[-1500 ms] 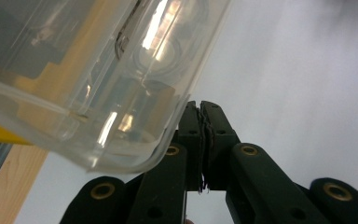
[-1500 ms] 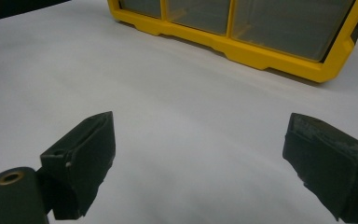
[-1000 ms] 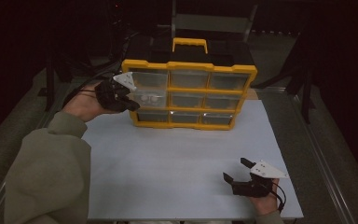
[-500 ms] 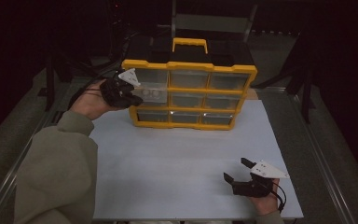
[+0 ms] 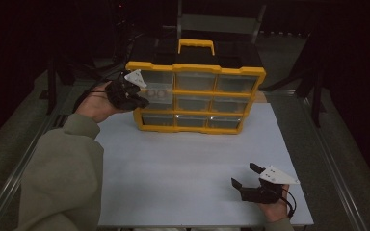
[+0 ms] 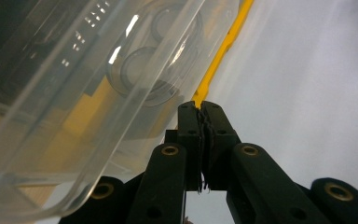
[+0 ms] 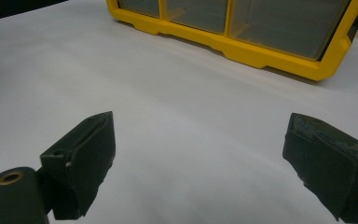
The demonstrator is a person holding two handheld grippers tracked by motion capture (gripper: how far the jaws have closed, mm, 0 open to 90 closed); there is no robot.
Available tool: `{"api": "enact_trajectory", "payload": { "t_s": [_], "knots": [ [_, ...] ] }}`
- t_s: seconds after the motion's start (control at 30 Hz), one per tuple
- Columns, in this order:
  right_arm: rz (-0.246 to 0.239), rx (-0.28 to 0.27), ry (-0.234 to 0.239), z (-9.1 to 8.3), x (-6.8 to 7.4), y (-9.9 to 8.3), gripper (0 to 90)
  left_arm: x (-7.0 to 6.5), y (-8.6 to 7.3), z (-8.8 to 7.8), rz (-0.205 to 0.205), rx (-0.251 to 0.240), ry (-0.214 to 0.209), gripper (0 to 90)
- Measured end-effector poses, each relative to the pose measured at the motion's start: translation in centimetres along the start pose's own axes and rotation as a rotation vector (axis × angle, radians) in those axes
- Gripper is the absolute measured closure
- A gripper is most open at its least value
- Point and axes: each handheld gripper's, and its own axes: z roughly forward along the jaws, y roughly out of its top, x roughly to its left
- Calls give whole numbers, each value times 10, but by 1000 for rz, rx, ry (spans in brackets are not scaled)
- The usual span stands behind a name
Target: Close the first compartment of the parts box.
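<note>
Drawers of clear plastic are set in a yellow organiser box (image 5: 196, 129) at the far edge of the white table (image 5: 183, 168). The left gripper (image 5: 143, 102) is clenched at the middle-left drawer (image 5: 160, 96). The right gripper (image 5: 244, 177) is released near the right corner.

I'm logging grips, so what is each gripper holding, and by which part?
The left gripper is shut beside the clear plastic drawer of the yellow organizer; whether it pinches the drawer cannot be told. The right gripper holds nothing.
</note>
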Motion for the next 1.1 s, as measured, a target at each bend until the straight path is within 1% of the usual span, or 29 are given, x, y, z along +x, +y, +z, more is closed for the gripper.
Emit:
{"api": "enact_trajectory", "payload": {
  "t_s": [0.2, 0.23, 0.3, 0.4, 0.47, 0.53, 0.57, 0.67, 1.1],
  "knots": [
    [-2, 1, -1, 0, 0, 0, 97, 2, 1, 3, -5, 2, 7, 880],
    [-1, 1, 2, 0, 0, 0, 97, 3, 1, 4, -9, -1, 17, 881],
    [10, 4, 4, 0, 0, 0, 97, 4, 2, 5, -10, 0, 24, 881],
    [10, 5, 4, 0, 0, 0, 97, 5, 3, 6, -14, 0, 33, 879],
    [19, 3, -1, 0, 0, 0, 97, 5, 4, 6, -17, 1, 39, 878],
    [9, 5, 1, -1, 0, 0, 97, 6, 4, 7, -19, 2, 38, 875],
    [20, 3, -1, -1, 0, 0, 97, 7, 4, 7, -17, 3, 39, 874],
    [23, 8, -2, -1, 0, 0, 97, 8, 5, 7, -20, 4, 44, 874],
    [23, 10, -9, -1, -1, -1, 97, 16, 6, 13, -36, -9, 64, 879]
  ]
}}
